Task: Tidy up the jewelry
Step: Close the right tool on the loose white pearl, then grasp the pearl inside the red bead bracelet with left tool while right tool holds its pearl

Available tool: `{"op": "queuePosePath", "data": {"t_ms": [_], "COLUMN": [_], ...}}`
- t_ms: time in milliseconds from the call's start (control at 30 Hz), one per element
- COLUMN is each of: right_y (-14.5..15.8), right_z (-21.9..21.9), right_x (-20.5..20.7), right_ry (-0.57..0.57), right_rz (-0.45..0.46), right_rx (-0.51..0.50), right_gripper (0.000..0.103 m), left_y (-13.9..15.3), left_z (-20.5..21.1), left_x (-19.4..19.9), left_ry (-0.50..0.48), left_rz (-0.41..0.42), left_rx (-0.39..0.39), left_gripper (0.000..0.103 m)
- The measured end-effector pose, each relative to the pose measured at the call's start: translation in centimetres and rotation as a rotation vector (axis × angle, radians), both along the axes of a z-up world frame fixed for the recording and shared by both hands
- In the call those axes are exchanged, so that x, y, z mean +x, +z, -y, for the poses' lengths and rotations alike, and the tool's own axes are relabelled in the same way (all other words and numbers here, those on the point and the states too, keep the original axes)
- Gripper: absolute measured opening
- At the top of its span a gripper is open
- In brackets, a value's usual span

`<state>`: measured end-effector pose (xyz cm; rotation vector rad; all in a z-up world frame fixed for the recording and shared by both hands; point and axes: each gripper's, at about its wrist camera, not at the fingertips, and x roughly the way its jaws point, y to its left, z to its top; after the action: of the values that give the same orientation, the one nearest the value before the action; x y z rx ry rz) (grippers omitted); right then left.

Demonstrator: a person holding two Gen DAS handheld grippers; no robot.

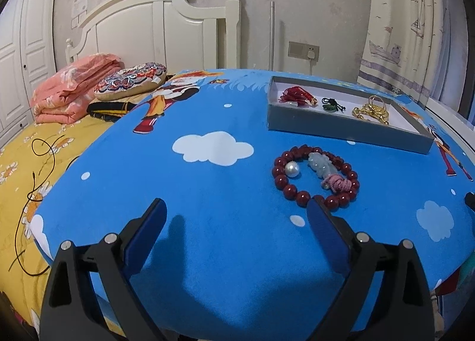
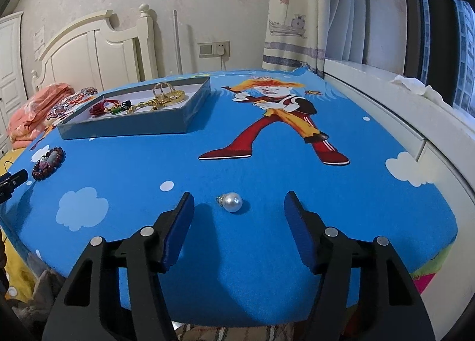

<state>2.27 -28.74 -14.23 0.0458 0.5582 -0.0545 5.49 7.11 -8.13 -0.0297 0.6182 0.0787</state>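
A grey tray (image 1: 341,128) with a white floor stands on the blue cartoon cloth and holds a red ornament (image 1: 297,96), a green pendant (image 1: 331,105) and gold jewelry (image 1: 372,112). In front of it lies a dark red bead bracelet (image 1: 316,177) with a jade charm, a pink knot and a pearl (image 1: 292,169) inside its ring. My left gripper (image 1: 237,210) is open, its right finger just short of the bracelet. In the right wrist view a pearl earring (image 2: 232,202) lies between the tips of my open right gripper (image 2: 237,205). The tray (image 2: 127,128) and bracelet (image 2: 49,162) show far left.
The cloth covers a raised surface with rounded edges. To the left is a yellow bedsheet with a folded pink blanket (image 1: 71,88), a patterned cushion (image 1: 130,81) and a thin black cord (image 1: 35,192). A white window ledge (image 2: 400,109) and curtains run along the right.
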Motion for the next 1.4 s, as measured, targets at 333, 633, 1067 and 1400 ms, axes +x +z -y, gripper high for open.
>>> {"op": "queuePosePath", "data": {"t_ms": [333, 633, 1067, 1400], "right_y": [-0.4, -0.6, -0.5, -0.3], "right_z": [-0.4, -1.0, -4.6, -8.4], "right_x": [0.0, -0.2, 0.1, 0.5], "right_ry": [0.021, 0.069, 0.161, 0.259], "right_rz": [0.049, 0.072, 0.069, 0.059], "right_rx": [-0.018, -0.018, -0.01, -0.03], "right_gripper": [0.04, 0.019, 0.016, 0.016], "left_y": [-0.6, -0.6, -0.1, 1.3], "left_z": [-0.2, -0.2, 0.3, 2.9], "left_x": [0.0, -0.1, 0.9, 3.5], "left_ry": [0.0, -0.002, -0.031, -0.143], "left_rz": [-0.011, -0.005, -0.002, 0.021], "left_rx": [-0.004, -0.002, -0.023, 0.047], "left_gripper": [0.093, 0.093, 0.091, 0.051]}}
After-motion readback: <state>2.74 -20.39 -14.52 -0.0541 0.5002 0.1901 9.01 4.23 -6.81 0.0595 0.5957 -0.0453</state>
